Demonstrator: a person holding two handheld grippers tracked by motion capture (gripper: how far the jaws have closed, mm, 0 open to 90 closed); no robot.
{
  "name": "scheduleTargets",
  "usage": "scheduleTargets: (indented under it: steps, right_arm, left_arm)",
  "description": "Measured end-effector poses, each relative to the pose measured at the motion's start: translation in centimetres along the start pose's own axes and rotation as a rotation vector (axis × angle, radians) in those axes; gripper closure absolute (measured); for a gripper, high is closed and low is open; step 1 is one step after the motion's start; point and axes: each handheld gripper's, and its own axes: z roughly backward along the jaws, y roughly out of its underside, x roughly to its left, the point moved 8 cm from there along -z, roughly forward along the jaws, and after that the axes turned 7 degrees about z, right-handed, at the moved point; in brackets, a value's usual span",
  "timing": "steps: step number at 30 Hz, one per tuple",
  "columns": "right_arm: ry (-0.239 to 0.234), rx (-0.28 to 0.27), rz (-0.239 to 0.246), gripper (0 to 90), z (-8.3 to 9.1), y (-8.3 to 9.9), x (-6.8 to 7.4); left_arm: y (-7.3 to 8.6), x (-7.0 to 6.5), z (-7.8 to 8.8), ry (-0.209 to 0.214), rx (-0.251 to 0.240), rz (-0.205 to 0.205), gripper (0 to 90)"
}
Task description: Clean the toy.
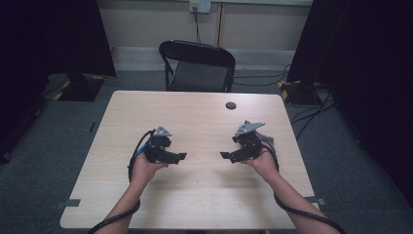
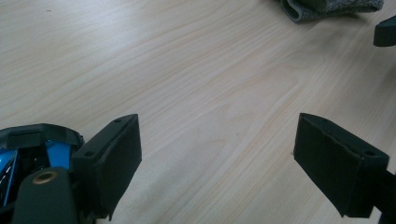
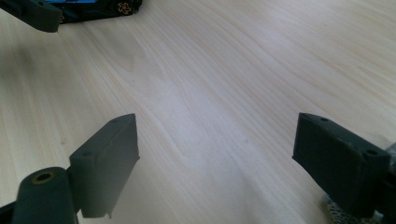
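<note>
we held the left black two-jaw gripper [image 1: 181, 156] and the right black two-jaw gripper [image 1: 225, 155] low over the pale wood-grain table [image 1: 204, 195], tips turned toward each other, seemingly squaring up for work between them. both sets of jaws stood wide apart with nothing between them. a folded grey cloth [image 2: 327, 8] lay at the far edge of the left gripper view, near the right gripper.
</note>
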Motion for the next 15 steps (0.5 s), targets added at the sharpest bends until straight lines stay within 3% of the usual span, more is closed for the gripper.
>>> scheduleTargets:
  steps: [15]
  right_arm:
    - [-0.039, -0.003, 0.014, 13.6, -0.8, 0.4, 1.7]
  left_arm:
    - [1.3, -0.9, -0.4, 0.013, 0.012, -0.018, 14.9]
